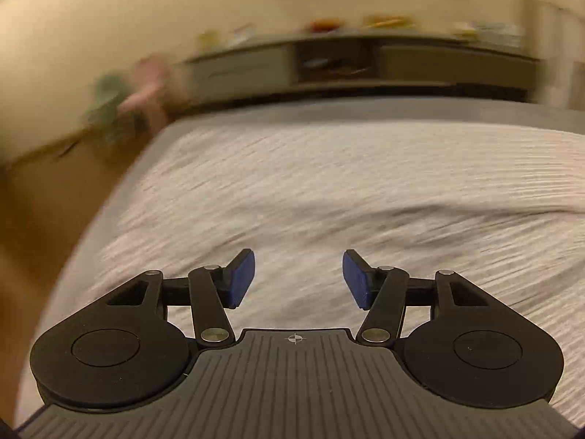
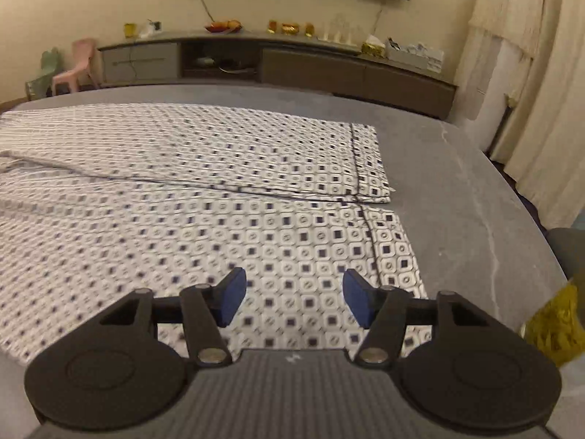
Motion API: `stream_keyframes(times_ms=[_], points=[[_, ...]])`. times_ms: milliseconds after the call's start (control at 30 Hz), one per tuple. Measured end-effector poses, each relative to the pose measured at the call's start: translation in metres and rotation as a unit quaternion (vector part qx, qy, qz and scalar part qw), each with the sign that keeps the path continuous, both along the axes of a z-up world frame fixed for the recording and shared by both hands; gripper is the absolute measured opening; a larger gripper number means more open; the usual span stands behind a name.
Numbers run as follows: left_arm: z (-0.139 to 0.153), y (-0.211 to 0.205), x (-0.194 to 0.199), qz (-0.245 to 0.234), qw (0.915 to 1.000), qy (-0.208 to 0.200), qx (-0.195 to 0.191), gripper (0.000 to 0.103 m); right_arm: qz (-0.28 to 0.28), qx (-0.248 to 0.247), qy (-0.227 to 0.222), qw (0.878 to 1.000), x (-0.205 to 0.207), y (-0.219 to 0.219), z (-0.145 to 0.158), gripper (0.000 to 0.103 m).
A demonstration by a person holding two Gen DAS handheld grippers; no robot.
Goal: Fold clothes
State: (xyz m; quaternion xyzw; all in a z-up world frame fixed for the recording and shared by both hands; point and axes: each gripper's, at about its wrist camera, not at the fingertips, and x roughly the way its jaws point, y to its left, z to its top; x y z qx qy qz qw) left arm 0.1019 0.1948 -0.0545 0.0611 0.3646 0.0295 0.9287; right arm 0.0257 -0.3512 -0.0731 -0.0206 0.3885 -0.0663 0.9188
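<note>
Garment: one pair of patterned trousers (image 2: 204,197), white with small dark squares, lying flat on the grey table (image 2: 464,197).
Long axis: runs from 9 o'clock to 3 o'clock across the right wrist view, with both hems at the 3 o'clock end.
Count of legs: two, side by side and touching along a dark seam line; the far leg (image 2: 256,146) ends a little short of the near leg (image 2: 256,241).
Hem bands: two, one on each leg, each marked by a dark stitched line.
Right tool (image 2: 292,301): jaws spread apart, holding nothing, over the near leg close to its hem.
Left tool (image 1: 298,280): jaws spread apart, holding nothing, above cloth (image 1: 329,190) whose pattern is smeared by blur.
Left view sharpness: heavily blurred; the print cannot be read there.
Background: one long low cabinet (image 2: 292,58) at 12 o'clock; one pink chair (image 2: 78,67) at 10 o'clock.
</note>
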Motion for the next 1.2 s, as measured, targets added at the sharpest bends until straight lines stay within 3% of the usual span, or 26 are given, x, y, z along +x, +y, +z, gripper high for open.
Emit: stream_keyframes(times_ms=[67, 167, 233, 267, 300, 333, 367, 467, 567, 600, 667, 733, 833, 933, 1000, 1200], points=[[-0.015, 0.05, -0.01, 0.059, 0.9978, 0.031, -0.002, 0.04, -0.012, 0.008, 0.011, 1.0, 0.014, -0.015, -0.006, 0.059], [-0.036, 0.094, -0.022, 0.106, 0.9918, 0.07, -0.009, 0.041, -0.033, 0.009, 0.03, 0.999, 0.019, -0.034, -0.015, 0.057], [-0.038, 0.099, -0.032, 0.123, 0.9902, 0.066, -0.009, 0.051, -0.052, 0.019, 0.044, 0.997, 0.017, -0.047, -0.02, 0.063], [-0.039, 0.105, -0.032, 0.132, 0.9888, 0.066, -0.021, 0.051, -0.065, 0.031, 0.049, 0.996, 0.015, -0.053, -0.02, 0.063], [-0.038, 0.106, -0.03, 0.142, 0.9874, 0.065, -0.021, 0.049, -0.071, 0.035, 0.05, 0.996, 0.009, -0.057, -0.021, 0.063], [-0.038, 0.107, -0.028, 0.153, 0.986, 0.065, -0.021, 0.039, -0.076, 0.038, 0.051, 0.995, 0.004, -0.061, -0.023, 0.063], [-0.038, 0.108, -0.026, 0.162, 0.9845, 0.064, -0.02, 0.038, -0.081, 0.042, 0.051, 0.994, -0.002, -0.065, -0.024, 0.063], [-0.04, 0.093, -0.018, 0.138, 0.9887, 0.058, 0.005, 0.043, -0.088, 0.05, 0.022, 0.995, -0.004, -0.077, -0.025, 0.061], [-0.038, 0.106, -0.011, 0.153, 0.9866, 0.057, -0.009, 0.046, -0.073, 0.059, 0.025, 0.995, -0.002, -0.074, -0.021, 0.06], [-0.037, 0.11, -0.008, 0.158, 0.9858, 0.057, -0.013, 0.046, -0.072, 0.059, 0.022, 0.995, 0.004, -0.075, -0.017, 0.061], [-0.034, 0.114, -0.01, 0.178, 0.9824, 0.057, -0.009, 0.033, -0.071, 0.059, 0.015, 0.996, 0.017, -0.078, -0.008, 0.061], [-0.021, 0.11, -0.018, 0.181, 0.9829, 0.033, -0.004, 0.037, -0.069, 0.059, 0.008, 0.996, 0.029, -0.081, 0.001, 0.061], [0.009, 0.099, -0.032, 0.165, 0.9854, -0.028, -0.032, 0.046, -0.067, 0.059, -0.002, 0.996, 0.048, -0.085, 0.014, 0.06], [0.02, 0.086, -0.026, 0.135, 0.9876, -0.045, -0.066, 0.047, -0.065, 0.059, -0.012, 0.996, 0.066, -0.089, 0.027, 0.07], [0.021, 0.076, -0.016, 0.115, 0.9891, -0.043, -0.08, 0.047, -0.063, 0.059, -0.019, 0.996, 0.078, -0.092, 0.036, 0.072], [0.015, 0.05, 0.01, 0.07, 0.9901, -0.021, -0.12, 0.047, -0.1, 0.087, 0.014, 0.991, 0.214, -0.126, 0.001, 0.081]])
